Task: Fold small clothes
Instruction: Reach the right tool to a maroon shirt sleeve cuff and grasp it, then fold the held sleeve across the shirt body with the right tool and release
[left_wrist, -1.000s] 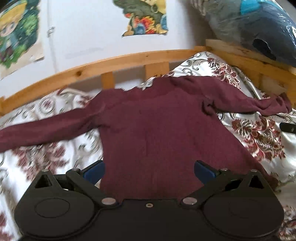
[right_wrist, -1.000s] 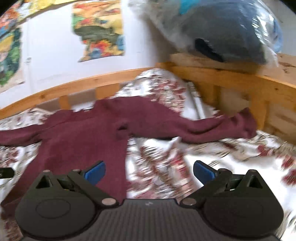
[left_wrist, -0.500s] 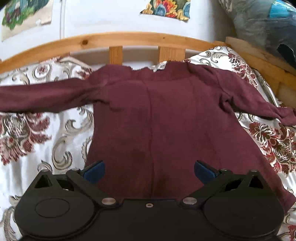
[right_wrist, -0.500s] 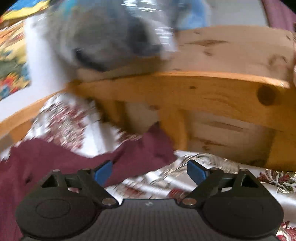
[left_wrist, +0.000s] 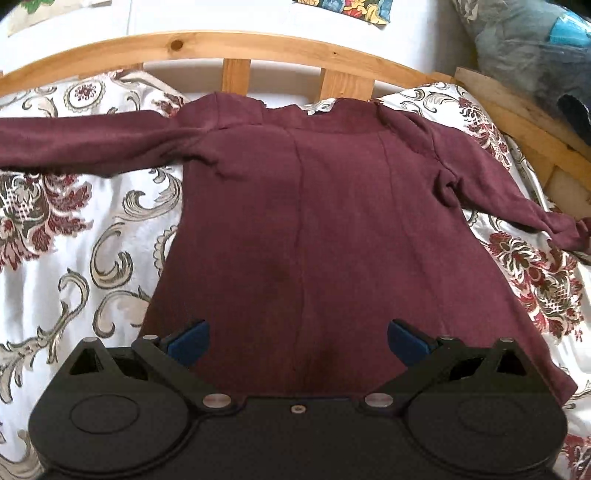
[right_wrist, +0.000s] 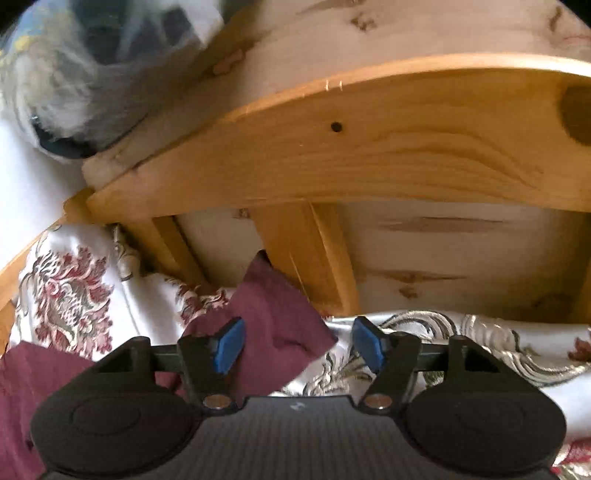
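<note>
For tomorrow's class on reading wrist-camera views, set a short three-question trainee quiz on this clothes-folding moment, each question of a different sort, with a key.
1. True or false: the maroon top lies spread flat on the patterned bedspread with both sleeves stretched outward.
2. Which part of the top lies between the pads of the right gripper? A) collar B) sleeve cuff C) hem
3. Fill in: the left gripper hovers with its jaws ____ over the top's lower part.

Key: 1 true; 2 B, with the jaws closing and not yet pressing on the cuff; 3 open.
</note>
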